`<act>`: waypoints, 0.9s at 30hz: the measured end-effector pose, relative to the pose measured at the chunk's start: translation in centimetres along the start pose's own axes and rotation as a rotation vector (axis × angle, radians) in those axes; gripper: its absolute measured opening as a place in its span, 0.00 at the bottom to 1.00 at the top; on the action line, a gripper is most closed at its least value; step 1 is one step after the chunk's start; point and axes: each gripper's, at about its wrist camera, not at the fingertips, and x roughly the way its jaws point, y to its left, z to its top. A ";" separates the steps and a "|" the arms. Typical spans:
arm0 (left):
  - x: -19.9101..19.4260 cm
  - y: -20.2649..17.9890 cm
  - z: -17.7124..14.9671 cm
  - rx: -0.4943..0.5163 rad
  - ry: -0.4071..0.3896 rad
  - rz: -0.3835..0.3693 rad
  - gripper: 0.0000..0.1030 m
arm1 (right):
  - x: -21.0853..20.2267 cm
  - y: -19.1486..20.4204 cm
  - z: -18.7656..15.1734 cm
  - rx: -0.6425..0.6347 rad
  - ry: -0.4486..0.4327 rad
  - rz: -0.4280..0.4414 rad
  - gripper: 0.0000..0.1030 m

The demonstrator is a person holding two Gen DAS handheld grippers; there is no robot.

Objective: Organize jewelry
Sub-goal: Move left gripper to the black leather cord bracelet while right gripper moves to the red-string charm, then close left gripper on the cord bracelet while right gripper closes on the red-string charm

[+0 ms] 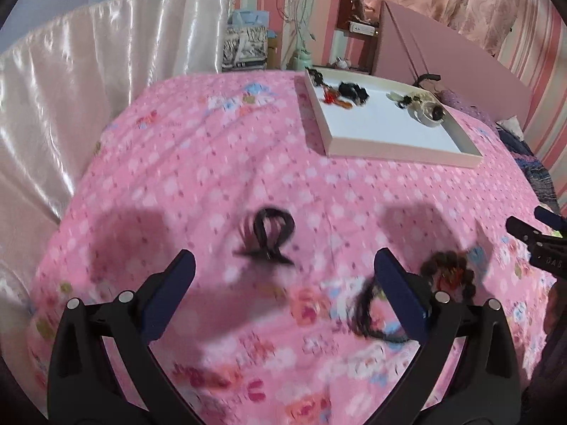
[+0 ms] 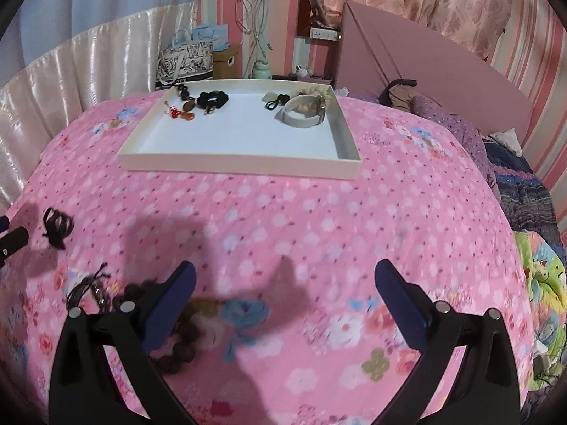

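Note:
A white tray [image 2: 241, 168] lies on the pink flowered bedspread [image 2: 319, 212]; it holds a black scrunchie [image 2: 212, 100], red and brown beads [image 2: 182, 110], a white watch band [image 2: 304, 111] and small dark pieces. On the bedspread lie a black hair claw [image 1: 269, 235], a black cord loop [image 1: 368, 310] and a brown bead bracelet [image 1: 448, 276]. My left gripper [image 1: 283, 265] stands open just short of the claw, nothing between its fingers. My right gripper [image 2: 283, 276] is open too, with the bead bracelet [image 2: 177, 340] by its left finger. The tray [image 1: 397, 148] shows far right in the left view.
A shiny cream curtain [image 1: 71, 106] runs along the bed's left side. A pink headboard [image 2: 425, 71] and purple bedding [image 2: 460, 131] lie at the right. Bags [image 2: 187, 56] and a wall with cables stand behind the bed. My right gripper's tip [image 1: 531, 237] shows at the left view's right edge.

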 end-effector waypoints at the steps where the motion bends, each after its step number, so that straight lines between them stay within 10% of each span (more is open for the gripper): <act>1: 0.0 0.0 -0.4 -0.005 0.008 -0.005 0.97 | -0.3 0.3 -0.4 -0.009 -0.007 -0.005 0.98; 9: -0.5 -1.1 -2.8 0.003 0.049 -0.024 0.96 | -1.8 1.5 -2.0 -0.009 0.006 0.056 0.97; 19: 1.2 -3.2 -3.3 0.045 0.133 -0.077 0.58 | -0.5 5.2 -3.7 -0.062 0.126 0.213 0.51; 27: 3.6 -4.4 -3.9 0.055 0.217 -0.112 0.39 | 0.5 6.7 -4.0 -0.070 0.159 0.273 0.43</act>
